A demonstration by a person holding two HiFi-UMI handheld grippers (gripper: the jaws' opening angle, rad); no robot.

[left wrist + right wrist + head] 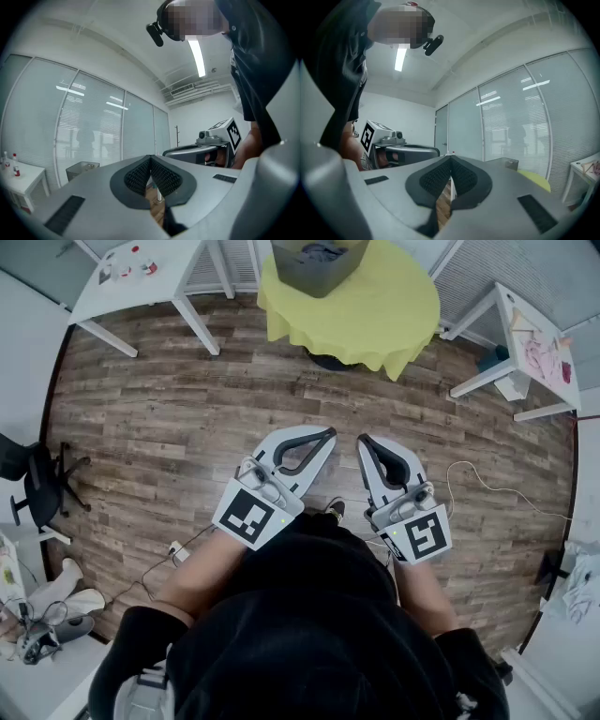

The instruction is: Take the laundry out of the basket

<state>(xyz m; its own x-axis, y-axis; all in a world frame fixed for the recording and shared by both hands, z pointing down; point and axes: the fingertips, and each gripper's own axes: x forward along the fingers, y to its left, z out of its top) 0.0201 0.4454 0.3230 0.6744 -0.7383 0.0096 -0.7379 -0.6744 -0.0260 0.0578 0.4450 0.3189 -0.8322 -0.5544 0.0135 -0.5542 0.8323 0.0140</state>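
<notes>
Task not yet begun: the left gripper (328, 435), held level at the person's waist with its jaws closed tip to tip on nothing, and the right gripper (365, 441), likewise shut and empty just beside it, are well apart from the grey basket (309, 282). The basket sits on the round yellow-covered table (375, 315) across the wooden floor (187, 427), with the laundry (322, 251) apparently all inside and every piece left to lift out. The top edge of the head view cuts off the basket's far rim, so the amount and kind of laundry cannot be judged, and each gripper view shows the basket only as a small grey box beyond the jaws.
</notes>
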